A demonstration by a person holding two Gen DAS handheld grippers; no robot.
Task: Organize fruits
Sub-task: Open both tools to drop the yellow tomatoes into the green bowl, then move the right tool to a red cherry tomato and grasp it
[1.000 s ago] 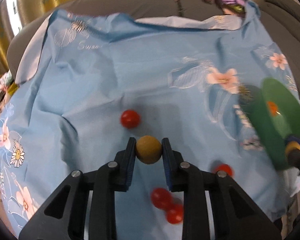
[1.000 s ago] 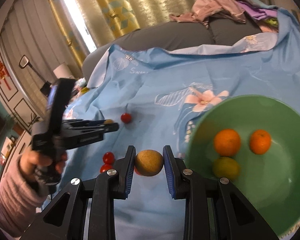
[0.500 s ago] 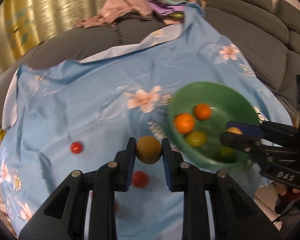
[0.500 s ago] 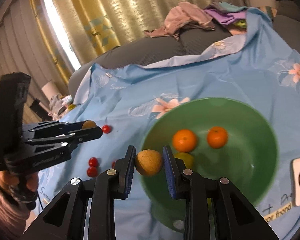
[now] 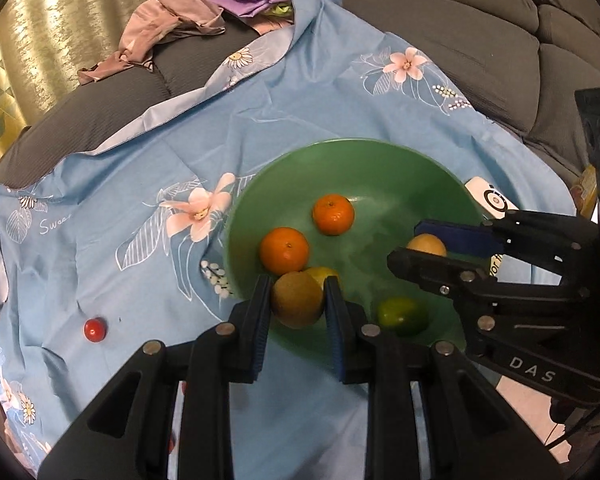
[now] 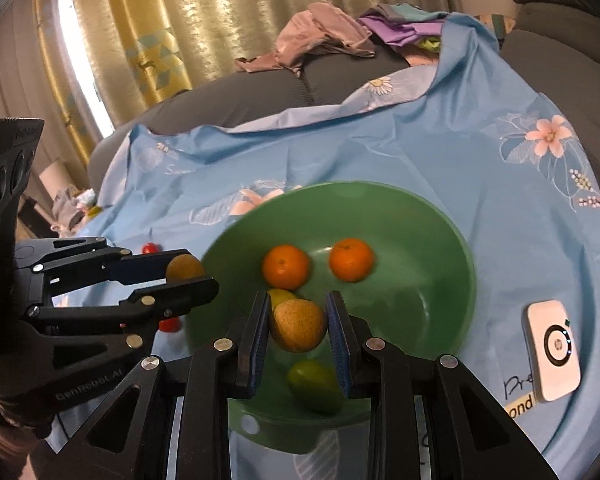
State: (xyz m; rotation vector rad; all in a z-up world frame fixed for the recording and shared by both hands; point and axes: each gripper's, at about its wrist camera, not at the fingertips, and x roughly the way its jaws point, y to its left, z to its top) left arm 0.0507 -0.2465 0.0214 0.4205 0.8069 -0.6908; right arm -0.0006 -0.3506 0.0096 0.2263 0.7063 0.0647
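Brown fruit (image 5: 296,299) between left gripper (image 5: 296,308) fingers (image 5: 260,316), above green bowl (image 5: 380,168)

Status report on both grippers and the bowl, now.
Left gripper shut on brown fruit. Right gripper shut on second brown fruit. Both over green bowl. Nothing in the way.

Dim indoor light; window (image 6: 74,60) glare left; fisheye edges dark, warped.

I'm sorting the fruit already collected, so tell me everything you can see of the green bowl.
The green bowl is wide, round, smooth and matte, perhaps plastic, and sits upright on the blue floral cloth. Inside lie two oranges, a yellow fruit mostly hidden, and a green fruit. Both grippers hold brownish round fruits over it. A white device lies beside it.
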